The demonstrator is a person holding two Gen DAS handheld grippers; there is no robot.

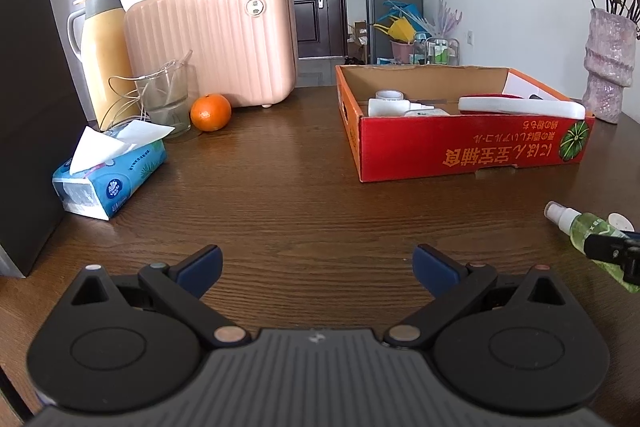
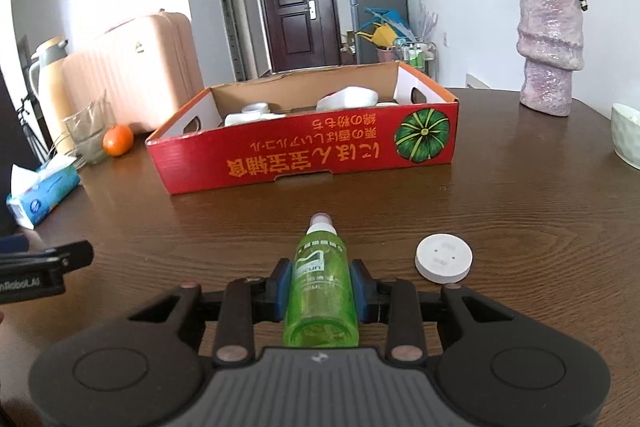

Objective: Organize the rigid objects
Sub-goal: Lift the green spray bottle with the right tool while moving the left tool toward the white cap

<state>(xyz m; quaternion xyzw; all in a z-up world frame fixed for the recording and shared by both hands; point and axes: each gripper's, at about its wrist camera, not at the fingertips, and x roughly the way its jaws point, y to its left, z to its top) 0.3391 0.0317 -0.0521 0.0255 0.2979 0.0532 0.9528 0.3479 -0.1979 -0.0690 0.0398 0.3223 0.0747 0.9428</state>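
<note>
My right gripper [image 2: 320, 287] is shut on a green spray bottle [image 2: 322, 279] that lies low over the brown table, nozzle pointing at the red cardboard box [image 2: 304, 155]. The bottle also shows in the left wrist view [image 1: 580, 227]. The red cardboard box [image 1: 468, 151] holds several white items and a tape roll [image 1: 389, 94]. A white round disc [image 2: 443, 258] lies on the table just right of the right gripper. My left gripper [image 1: 318, 269] is open and empty, low over bare table in front of the box.
A tissue pack [image 1: 108, 179], glass [image 1: 164, 103], orange [image 1: 211, 112], thermos [image 1: 102, 51] and pink case [image 1: 216, 39] stand at the left. A black board [image 1: 28, 123] is at the far left. A vase [image 2: 550, 47] and bowl [image 2: 626, 135] stand at the right.
</note>
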